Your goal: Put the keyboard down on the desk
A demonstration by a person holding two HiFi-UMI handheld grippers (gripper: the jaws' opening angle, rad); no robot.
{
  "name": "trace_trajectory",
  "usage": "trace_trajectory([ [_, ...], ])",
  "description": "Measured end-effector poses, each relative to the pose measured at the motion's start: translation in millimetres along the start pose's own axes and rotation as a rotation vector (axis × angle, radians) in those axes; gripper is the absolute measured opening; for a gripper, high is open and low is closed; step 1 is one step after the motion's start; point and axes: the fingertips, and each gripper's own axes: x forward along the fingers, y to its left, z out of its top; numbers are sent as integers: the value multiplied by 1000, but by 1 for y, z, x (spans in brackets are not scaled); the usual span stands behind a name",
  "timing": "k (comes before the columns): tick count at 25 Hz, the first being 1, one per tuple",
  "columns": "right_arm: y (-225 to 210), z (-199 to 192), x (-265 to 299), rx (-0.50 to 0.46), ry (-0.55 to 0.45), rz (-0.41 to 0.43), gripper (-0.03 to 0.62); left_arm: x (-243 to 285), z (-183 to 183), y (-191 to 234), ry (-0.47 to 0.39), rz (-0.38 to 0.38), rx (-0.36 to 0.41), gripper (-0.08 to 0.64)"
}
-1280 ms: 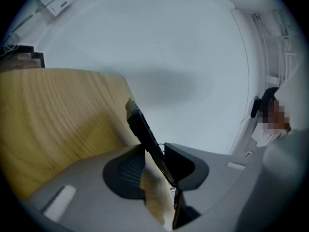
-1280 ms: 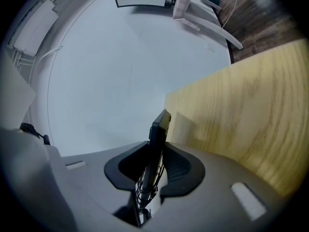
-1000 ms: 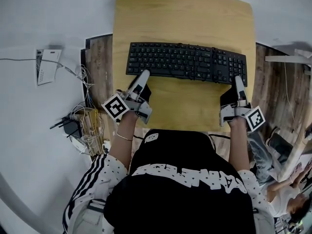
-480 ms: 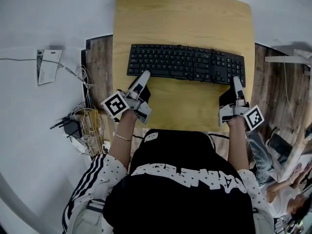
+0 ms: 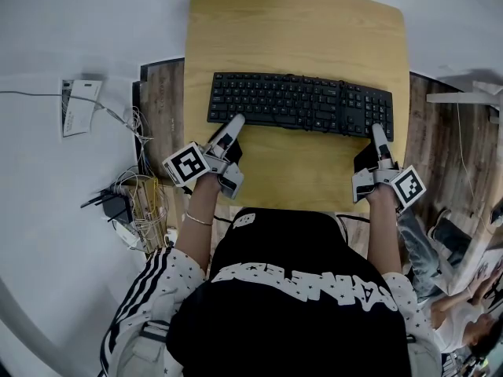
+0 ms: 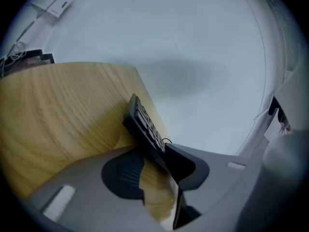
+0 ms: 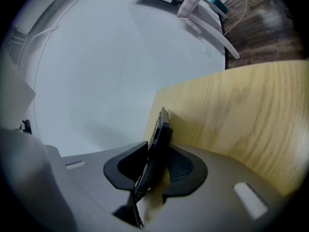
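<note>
Off on the left, a tangle of cables (image 5: 132, 201) sat on the floor beside the desk (image 5: 299, 22). The left gripper (image 5: 233, 122) was clamped on the near-left edge of the black keyboard (image 5: 299, 103) — jaws closed tight on it. The keyboard stretched across the middle of the wooden top, keys up; couldn't tell if it actually touched the wood. The right gripper (image 5: 376, 129) pinched the near-right corner the same way — jaws narrow, keyboard edge between them.
</note>
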Motion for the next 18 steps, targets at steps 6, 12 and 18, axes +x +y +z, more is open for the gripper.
trace_trajectory([
  [6,-4,-3,0,-74,36,-55,143,1,-4,3,26,28,8,123],
  [12,-2,-7,1,-117,83,-71,190,0,-5,5,37,60,19,124],
  [18,-6,-10,-1,-177,132,-138,216,1,-5,6,42,79,21,130],
])
